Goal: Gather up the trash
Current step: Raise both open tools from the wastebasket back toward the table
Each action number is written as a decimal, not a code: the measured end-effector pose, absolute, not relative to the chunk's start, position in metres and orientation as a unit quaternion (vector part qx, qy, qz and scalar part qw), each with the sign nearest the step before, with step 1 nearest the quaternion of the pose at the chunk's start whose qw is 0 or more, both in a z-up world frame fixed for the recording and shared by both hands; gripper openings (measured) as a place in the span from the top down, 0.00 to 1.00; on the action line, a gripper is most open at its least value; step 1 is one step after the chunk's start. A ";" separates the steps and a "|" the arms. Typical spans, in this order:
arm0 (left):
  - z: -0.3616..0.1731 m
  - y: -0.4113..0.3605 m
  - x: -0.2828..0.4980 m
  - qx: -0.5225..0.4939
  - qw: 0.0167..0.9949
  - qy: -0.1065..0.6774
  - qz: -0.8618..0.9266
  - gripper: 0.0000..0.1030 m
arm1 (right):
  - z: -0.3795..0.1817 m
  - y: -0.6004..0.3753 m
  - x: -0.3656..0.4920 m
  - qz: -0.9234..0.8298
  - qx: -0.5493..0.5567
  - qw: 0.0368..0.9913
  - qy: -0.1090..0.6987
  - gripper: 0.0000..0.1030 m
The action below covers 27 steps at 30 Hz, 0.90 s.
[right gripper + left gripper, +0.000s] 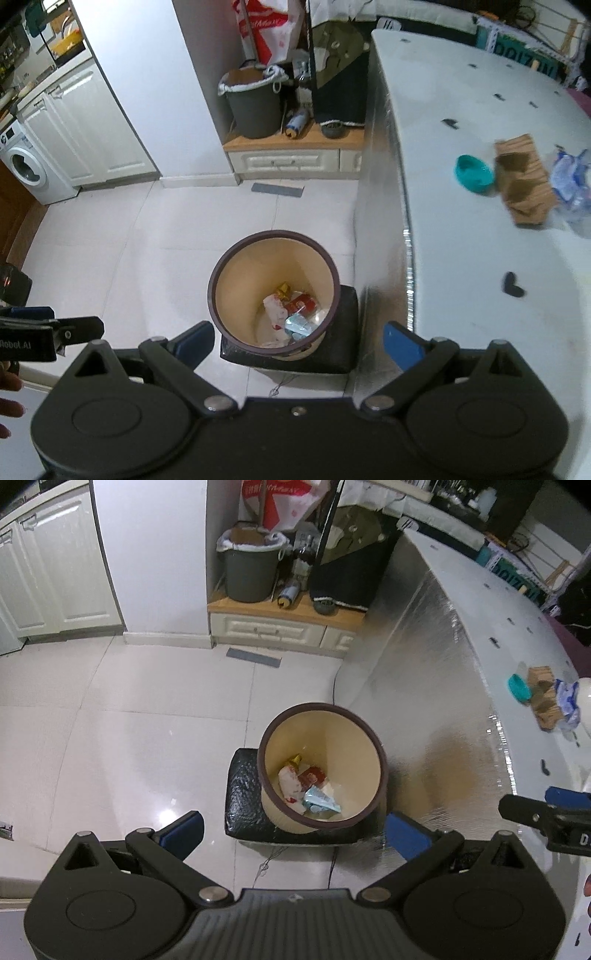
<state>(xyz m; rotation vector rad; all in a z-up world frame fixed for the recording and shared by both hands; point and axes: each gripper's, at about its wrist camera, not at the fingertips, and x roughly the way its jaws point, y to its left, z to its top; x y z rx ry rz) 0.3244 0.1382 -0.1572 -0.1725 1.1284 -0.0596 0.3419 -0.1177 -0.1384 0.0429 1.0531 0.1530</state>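
Kitchen floor, beige bin (321,768) on a black stool, wrappers inside. Left tool (293,830) and right tool (299,341) both released, empty, above it. Next: reach tabletop (461,229) leftovers, crumpled wrapper (570,181) beside cardboard box (524,181).

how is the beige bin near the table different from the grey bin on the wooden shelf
The beige bin has a dark brown rim and no liner; the grey bin has a white bag folded over its rim. The beige bin stands on a black pad on the floor; the grey bin sits raised on the wooden shelf. The beige bin holds a few wrappers at the bottom; the grey bin looks filled to the top. Both are round and upright.
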 end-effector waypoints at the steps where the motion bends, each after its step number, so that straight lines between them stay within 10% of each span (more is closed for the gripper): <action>1: -0.154 0.135 0.321 -0.081 0.843 0.530 -0.031 0.00 | -0.134 -0.121 0.338 0.071 0.021 0.864 0.498 0.00; 27: -0.094 -0.039 0.269 -0.051 0.873 0.475 -0.097 0.00 | -0.078 -0.287 0.255 0.017 0.048 0.902 0.428 0.00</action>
